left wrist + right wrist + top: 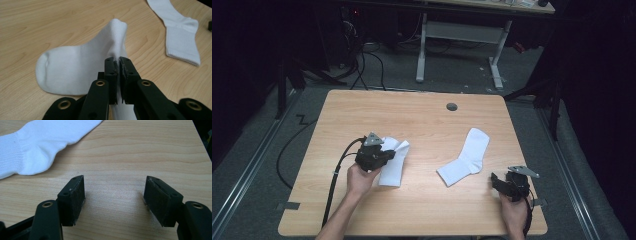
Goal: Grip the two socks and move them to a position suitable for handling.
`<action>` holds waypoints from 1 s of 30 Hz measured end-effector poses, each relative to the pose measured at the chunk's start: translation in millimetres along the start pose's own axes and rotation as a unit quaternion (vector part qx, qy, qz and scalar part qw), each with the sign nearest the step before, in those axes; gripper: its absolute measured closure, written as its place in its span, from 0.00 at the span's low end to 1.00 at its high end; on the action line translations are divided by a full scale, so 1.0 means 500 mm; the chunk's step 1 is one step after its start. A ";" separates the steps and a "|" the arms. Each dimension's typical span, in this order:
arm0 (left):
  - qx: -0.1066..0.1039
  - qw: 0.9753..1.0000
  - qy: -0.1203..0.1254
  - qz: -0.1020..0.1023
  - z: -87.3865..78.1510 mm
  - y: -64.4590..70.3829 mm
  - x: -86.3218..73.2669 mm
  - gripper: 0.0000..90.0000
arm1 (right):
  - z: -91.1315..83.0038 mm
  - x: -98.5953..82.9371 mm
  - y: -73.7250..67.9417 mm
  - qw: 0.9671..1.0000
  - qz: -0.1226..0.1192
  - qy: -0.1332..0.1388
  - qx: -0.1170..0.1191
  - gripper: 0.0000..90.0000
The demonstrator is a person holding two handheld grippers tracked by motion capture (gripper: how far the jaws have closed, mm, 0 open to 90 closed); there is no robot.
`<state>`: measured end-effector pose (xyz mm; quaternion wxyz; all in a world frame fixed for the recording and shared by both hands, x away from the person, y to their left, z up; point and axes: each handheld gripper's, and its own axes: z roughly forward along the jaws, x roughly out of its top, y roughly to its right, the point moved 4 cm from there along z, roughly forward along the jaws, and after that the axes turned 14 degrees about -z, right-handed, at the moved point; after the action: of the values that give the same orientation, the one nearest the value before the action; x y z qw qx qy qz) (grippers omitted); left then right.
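1. The right gripper (113, 202) has its two black jaws spread wide, with nothing between them.
2. Bare wood of the table (140, 152) shows in the gap between the jaws.
3. The dark pads (76, 195) on the inner faces look rough and worn at the edges.
4. A white sock (37, 147) lies flat on the table at upper left, well apart from the jaws.
5. Its ribbed cuff runs off the left edge; the smoother part runs off the top.
6. The table's edge shows at upper right, with darkness beyond.
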<state>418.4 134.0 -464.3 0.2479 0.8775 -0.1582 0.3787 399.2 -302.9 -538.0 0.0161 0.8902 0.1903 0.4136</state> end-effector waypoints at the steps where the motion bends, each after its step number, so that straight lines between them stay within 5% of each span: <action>1: 0.000 1.000 0.000 0.000 0.000 0.000 0.000 0.95 | 0.000 0.000 0.000 1.000 0.000 0.000 0.000 0.37; 15: -0.028 0.999 0.033 -0.008 -0.025 0.041 0.058 0.95 | 0.000 0.000 -0.001 1.000 -0.002 0.000 0.002 0.36; 30: -0.042 0.998 0.048 -0.006 0.010 0.088 0.080 0.95 | 0.000 0.000 0.000 1.000 -0.003 0.000 0.004 0.36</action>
<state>427.7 91.3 -423.8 0.2945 0.8483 -0.1565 0.4114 399.2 -302.7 -538.0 0.0134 0.8895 0.1946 0.4131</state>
